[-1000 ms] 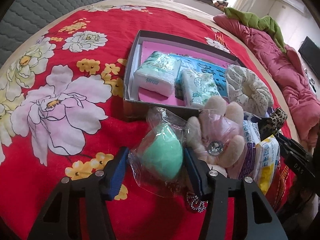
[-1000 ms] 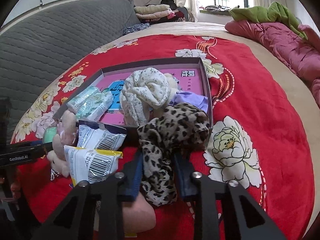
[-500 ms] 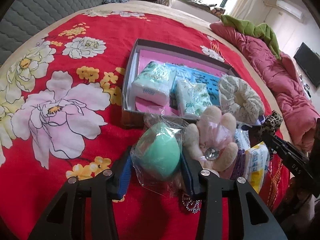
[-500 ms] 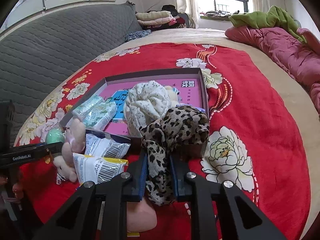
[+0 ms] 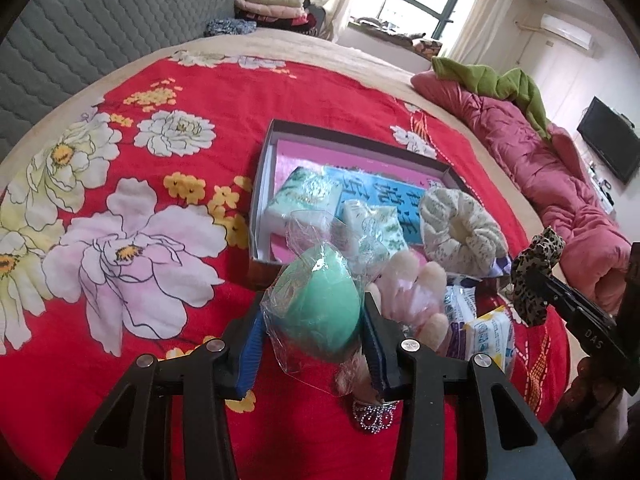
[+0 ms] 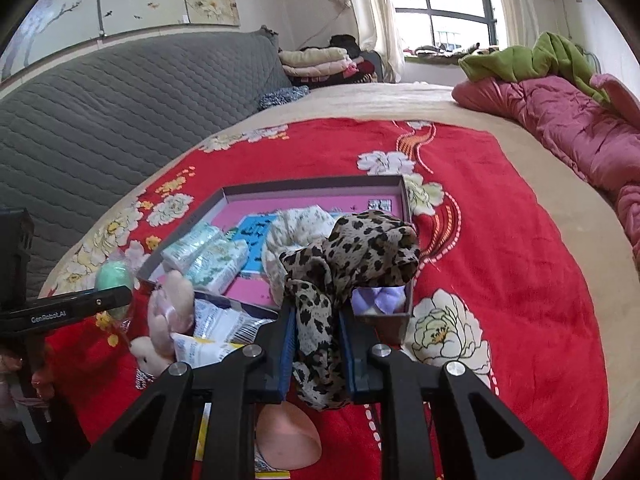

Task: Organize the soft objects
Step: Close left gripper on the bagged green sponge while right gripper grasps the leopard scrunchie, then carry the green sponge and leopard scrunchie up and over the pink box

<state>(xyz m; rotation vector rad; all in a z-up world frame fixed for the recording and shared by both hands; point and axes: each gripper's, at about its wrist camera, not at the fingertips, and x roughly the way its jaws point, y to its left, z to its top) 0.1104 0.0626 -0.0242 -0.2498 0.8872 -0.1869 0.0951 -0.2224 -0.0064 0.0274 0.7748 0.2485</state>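
My left gripper [image 5: 312, 344] is shut on a green sponge in a clear wrapper [image 5: 318, 308], held above the red bedspread just before the box [image 5: 256, 216]. My right gripper [image 6: 316, 336] is shut on a leopard-print scrunchie [image 6: 356, 252], lifted near the box's front right corner [image 6: 406, 316]. The pink-lined box holds two tissue packs [image 5: 308, 196], a blue card and a floral scrunchie [image 5: 456, 232]. A pink plush paw [image 5: 412, 292] and snack packets [image 5: 488, 332] lie before the box. The green sponge also shows in the right wrist view [image 6: 114, 276].
A red floral bedspread [image 5: 132, 240] covers the bed. A pink quilt [image 5: 560, 184] with a green cloth lies along the right side. A grey quilted headboard [image 6: 120, 112] stands at the left. A peach sponge [image 6: 288, 440] lies under my right gripper.
Both grippers have risen with their loads: the left lifted the green sponge off the bedspread, the right lifted the leopard scrunchie higher toward the box.
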